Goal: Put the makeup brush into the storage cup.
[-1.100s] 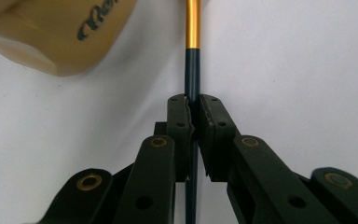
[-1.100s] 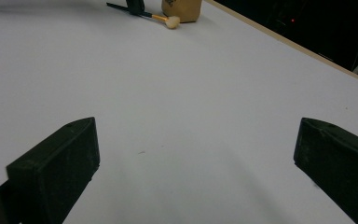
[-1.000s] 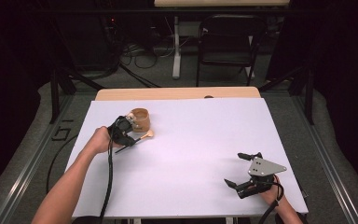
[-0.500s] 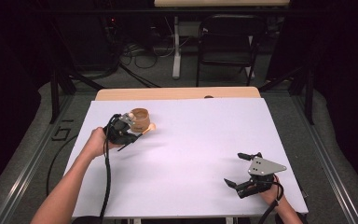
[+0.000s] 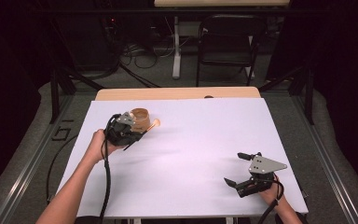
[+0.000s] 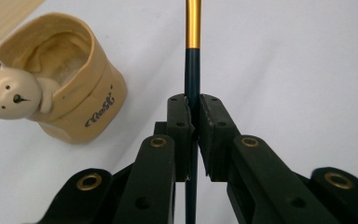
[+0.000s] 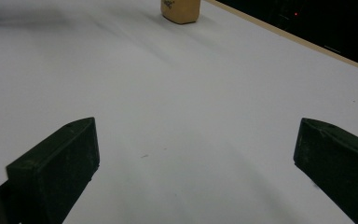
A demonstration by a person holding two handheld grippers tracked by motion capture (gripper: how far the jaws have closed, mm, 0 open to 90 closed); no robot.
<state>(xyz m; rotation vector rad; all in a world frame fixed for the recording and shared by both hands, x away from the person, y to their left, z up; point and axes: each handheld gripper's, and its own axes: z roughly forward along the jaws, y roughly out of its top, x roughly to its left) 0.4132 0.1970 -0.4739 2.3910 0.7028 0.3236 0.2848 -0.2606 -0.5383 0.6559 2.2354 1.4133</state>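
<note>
Your left gripper (image 6: 193,121) has matt black plastic jaws with brass-coloured metal rivets, and their pads look slightly rough at the edges. Between them you hold a slim dark blue stick with a shiny gold metallic band (image 6: 192,70), smooth and glossy. The beige ceramic-looking cup with a bear figure (image 6: 56,74) has a smooth, softly shining glaze. Your white table cover (image 7: 205,102) looks matt and smooth, with a pale wood edge (image 5: 177,93) behind it.

Even overhead light brightens the white table (image 5: 186,154), surroundings stay dark, soft shadows, slightly blurred pictures.
</note>
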